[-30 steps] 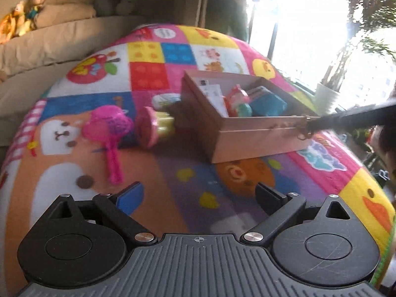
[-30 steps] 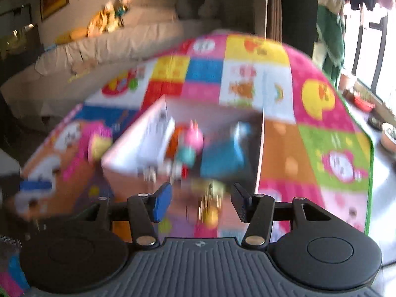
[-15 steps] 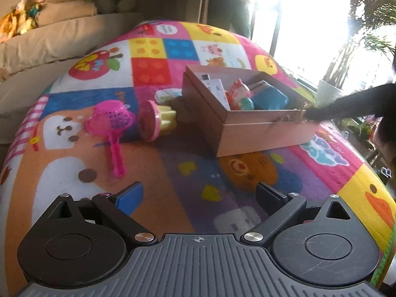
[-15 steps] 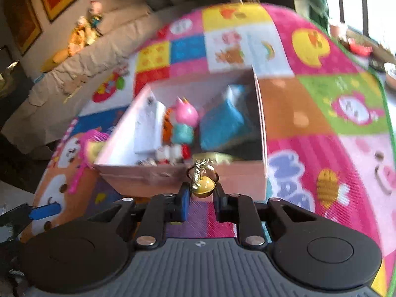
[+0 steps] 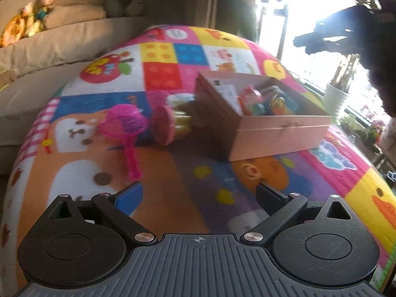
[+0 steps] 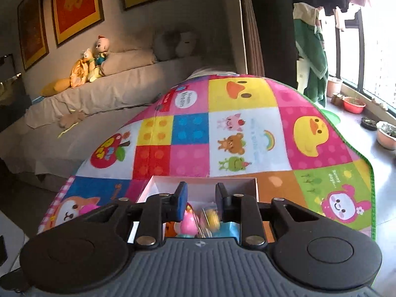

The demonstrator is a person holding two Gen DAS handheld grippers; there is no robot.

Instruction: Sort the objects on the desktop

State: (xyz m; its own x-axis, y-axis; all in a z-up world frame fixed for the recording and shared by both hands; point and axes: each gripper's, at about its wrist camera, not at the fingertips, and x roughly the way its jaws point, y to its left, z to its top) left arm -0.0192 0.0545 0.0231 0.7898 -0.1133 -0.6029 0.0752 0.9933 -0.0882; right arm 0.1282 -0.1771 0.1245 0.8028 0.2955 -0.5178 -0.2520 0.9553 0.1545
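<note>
A pink cardboard box (image 5: 277, 136) sits on the play mat and holds a pig figure (image 5: 252, 96), a blue pack, a white card and a gold bell keychain (image 5: 277, 102). My right gripper (image 6: 200, 195) is open above the box (image 6: 205, 180); the blurred gold bell (image 6: 212, 219) lies below its fingers, beside the pink figure (image 6: 189, 225). My left gripper (image 5: 198, 198) is open and empty, low over the mat near its front. A pink toy strainer (image 5: 126, 128) and a pink-capped yellow toy (image 5: 168, 126) lie left of the box.
The colourful play mat (image 5: 158, 74) covers the surface. A beige sofa (image 6: 99, 99) with dolls stands behind it. Plant pots (image 5: 336, 99) line the window sill at right. My right arm shows dark at the upper right of the left wrist view.
My right gripper held the gold bell at the box's front edge, then opened and rose; the bell now lies in the box. My left gripper stayed open and drew back slightly.
</note>
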